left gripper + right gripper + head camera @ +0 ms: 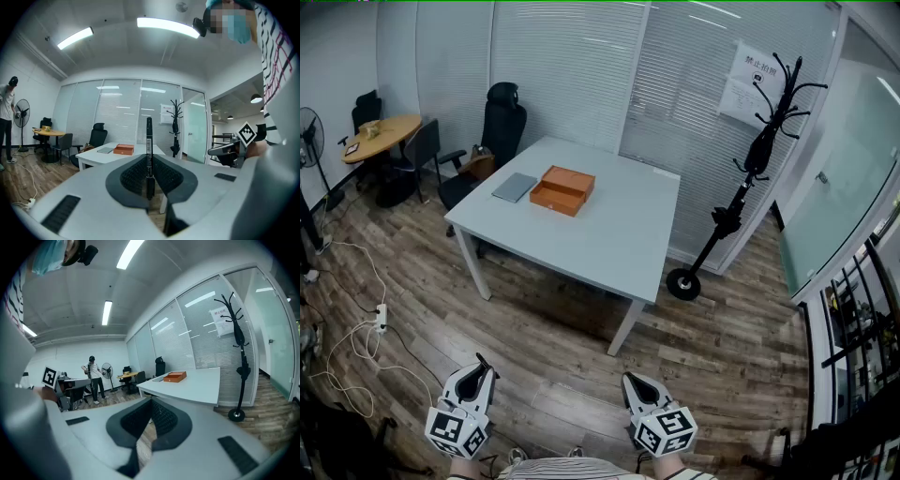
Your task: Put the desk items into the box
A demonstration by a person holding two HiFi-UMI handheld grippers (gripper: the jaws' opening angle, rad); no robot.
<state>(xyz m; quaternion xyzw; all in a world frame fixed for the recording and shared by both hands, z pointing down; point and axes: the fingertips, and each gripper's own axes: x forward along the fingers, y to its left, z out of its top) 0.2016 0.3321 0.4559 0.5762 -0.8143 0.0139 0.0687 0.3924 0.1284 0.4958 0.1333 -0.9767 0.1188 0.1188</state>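
Left gripper (476,373) clamped on a black pen (149,150), which stands upright between the pads, most of its length above them. Right gripper (636,384) closed, nothing in it. Both low over the wood floor (553,361), well apart from the white table (609,239) at 12 o'clock. Open orange box (562,189) on the table at about 11 o'clock, with a grey notebook (515,187) just beside it at its 9 o'clock
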